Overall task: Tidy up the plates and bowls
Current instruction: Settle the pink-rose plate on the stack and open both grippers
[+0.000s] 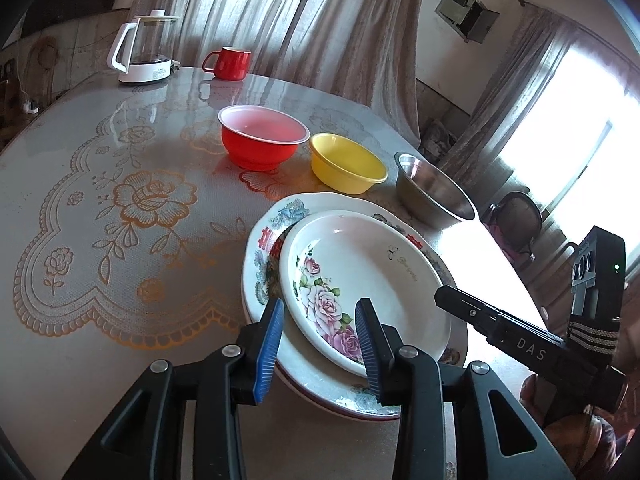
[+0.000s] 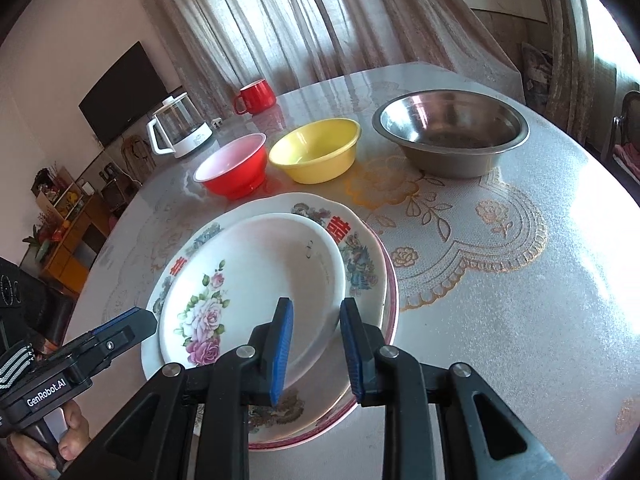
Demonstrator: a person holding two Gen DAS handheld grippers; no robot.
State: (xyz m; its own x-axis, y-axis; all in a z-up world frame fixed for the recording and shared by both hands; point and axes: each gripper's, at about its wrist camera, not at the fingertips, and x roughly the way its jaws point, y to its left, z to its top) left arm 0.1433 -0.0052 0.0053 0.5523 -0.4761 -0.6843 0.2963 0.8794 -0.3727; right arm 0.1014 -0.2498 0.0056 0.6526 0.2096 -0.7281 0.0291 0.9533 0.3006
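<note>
A rose-patterned deep plate [image 1: 360, 276] [image 2: 256, 280] lies on top of a larger floral plate [image 1: 264, 256] [image 2: 360, 264], with a red-rimmed plate edge [image 2: 390, 292] under both. Behind stand a red bowl [image 1: 262, 140] [image 2: 234, 168], a yellow bowl [image 1: 346, 162] [image 2: 314, 150] and a steel bowl [image 1: 434, 188] [image 2: 450, 132]. My left gripper [image 1: 320, 340] is open, its fingers either side of the stack's near rim. My right gripper [image 2: 316, 344] is open over the top plate's near edge. Neither holds anything.
A glass kettle [image 1: 142, 50] [image 2: 180, 128] and a red mug [image 1: 228, 63] [image 2: 256, 97] stand at the table's far side. The round table [image 1: 120, 200] [image 2: 520, 260] has a lace-pattern cover. A chair [image 1: 516, 220] stands past the table's edge.
</note>
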